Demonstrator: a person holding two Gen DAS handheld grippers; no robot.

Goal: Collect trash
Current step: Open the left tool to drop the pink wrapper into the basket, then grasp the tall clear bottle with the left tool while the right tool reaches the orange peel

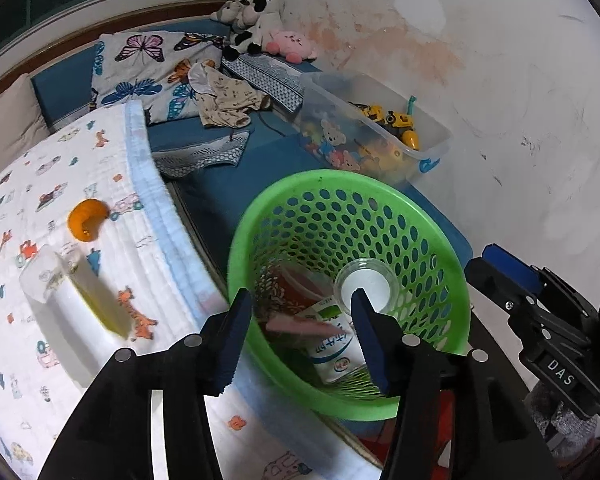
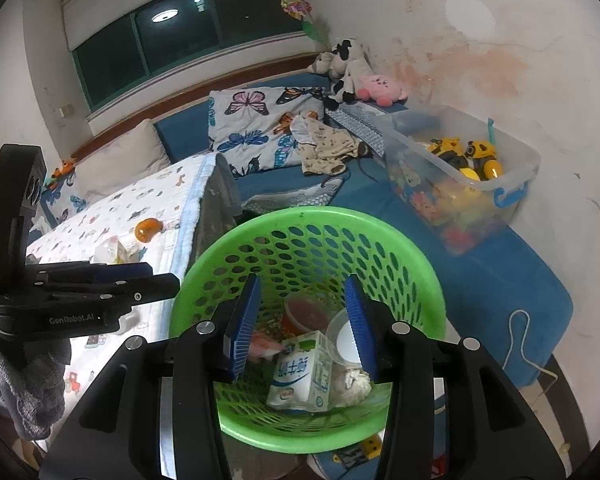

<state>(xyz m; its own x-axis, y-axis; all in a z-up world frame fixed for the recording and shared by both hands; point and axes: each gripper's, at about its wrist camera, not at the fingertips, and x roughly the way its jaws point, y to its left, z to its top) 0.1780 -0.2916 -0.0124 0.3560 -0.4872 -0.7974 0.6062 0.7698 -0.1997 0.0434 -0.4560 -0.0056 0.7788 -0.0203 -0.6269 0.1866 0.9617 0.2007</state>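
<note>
On the bed's printed quilt (image 1: 100, 184), an orange piece of peel (image 1: 87, 220) and a white tissue pack (image 1: 76, 292) lie well apart from the quilt's blue edge, the pack's long axis running toward the lower right. The left gripper (image 1: 300, 340) hangs over the green basket (image 1: 380, 192), jaws apart and empty. Inside, a milk carton (image 2: 302, 372) lies tipped, top toward the far wall, beside a clear lid (image 2: 342, 338). The right gripper (image 2: 302, 326) also hovers above the basket's near rim, jaws spread, holding nothing.

Glossy perforated plastic basket (image 2: 308, 240); quilted cloth blanket (image 1: 40, 208), seemingly cotton.
</note>
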